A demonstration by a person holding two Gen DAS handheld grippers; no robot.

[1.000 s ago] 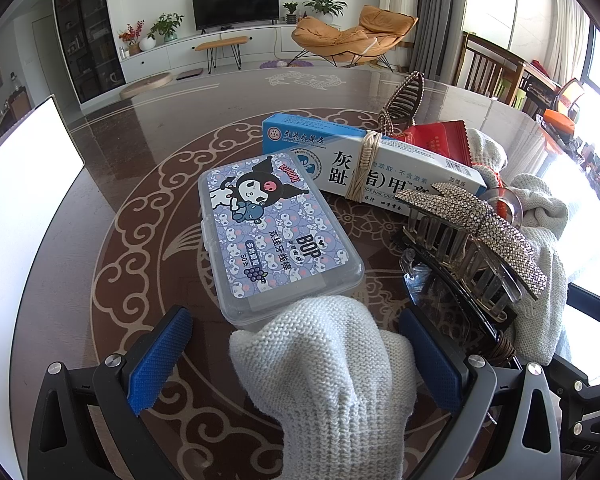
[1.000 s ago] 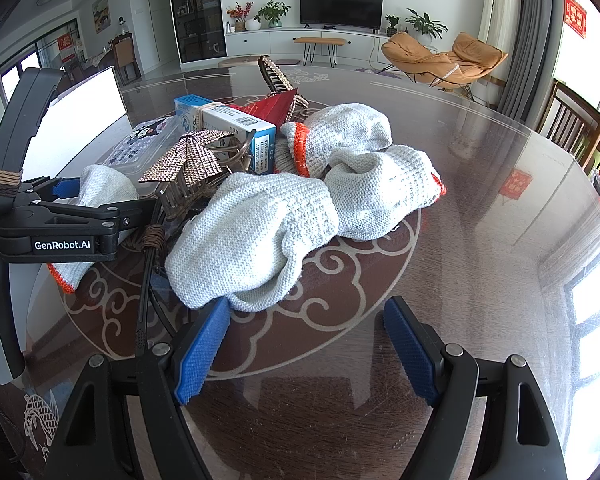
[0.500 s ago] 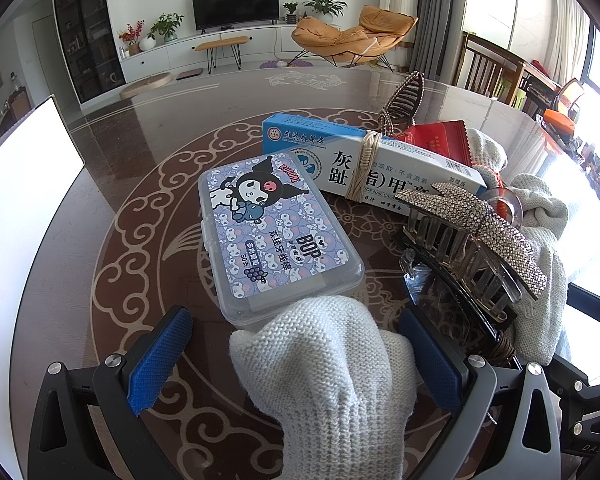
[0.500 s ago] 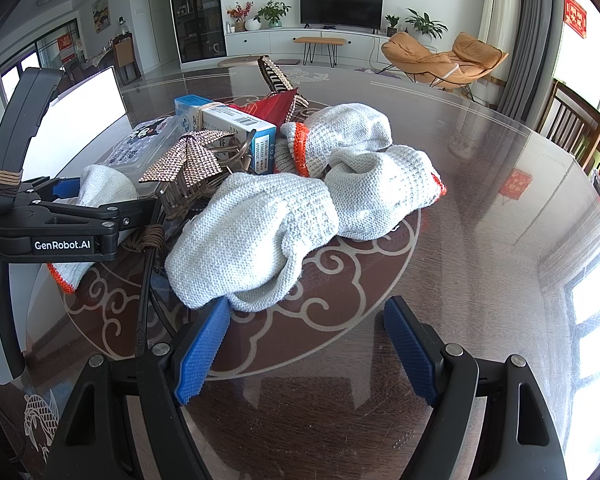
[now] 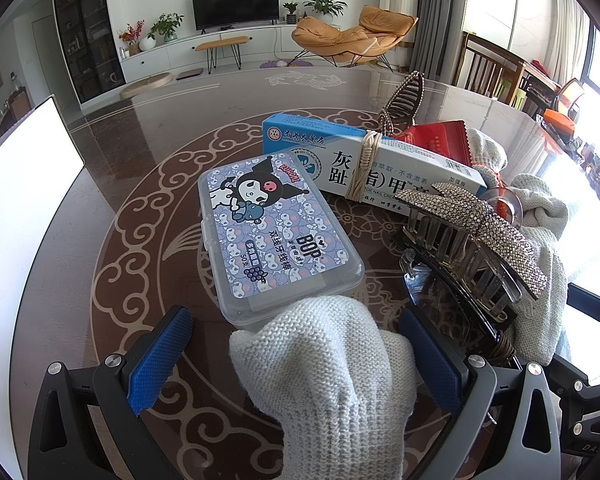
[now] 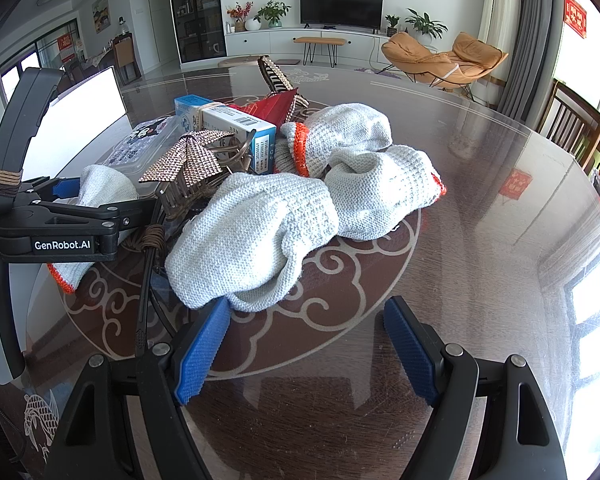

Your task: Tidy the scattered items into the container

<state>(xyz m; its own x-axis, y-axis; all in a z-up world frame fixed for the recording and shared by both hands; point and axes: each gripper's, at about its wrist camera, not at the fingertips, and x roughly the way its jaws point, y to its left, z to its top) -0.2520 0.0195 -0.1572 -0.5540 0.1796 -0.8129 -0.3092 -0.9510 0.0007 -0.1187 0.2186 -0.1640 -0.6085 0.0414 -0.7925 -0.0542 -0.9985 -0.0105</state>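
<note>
My left gripper [image 5: 296,360] is open, and a white knit glove [image 5: 324,364] lies between its blue pads without being squeezed. Just ahead of it sits a clear plastic box with a cartoon label [image 5: 276,236]. Behind that lies a blue-and-white carton tied with cord [image 5: 364,160]. A rhinestone bow hair claw [image 5: 472,232] stands to the right. My right gripper [image 6: 308,352] is open over bare table. Its left pad sits under the edge of another white glove [image 6: 252,240]. Two more gloves [image 6: 380,188] with orange cuffs lie behind.
A bright white flat-sided object [image 5: 28,184] stands at the table's left edge. A red packet [image 5: 440,140] and a brown hair claw [image 5: 404,100] lie behind the carton. The left tool's black body [image 6: 72,236] crosses the right wrist view. Wooden chairs [image 6: 572,128] stand to the right.
</note>
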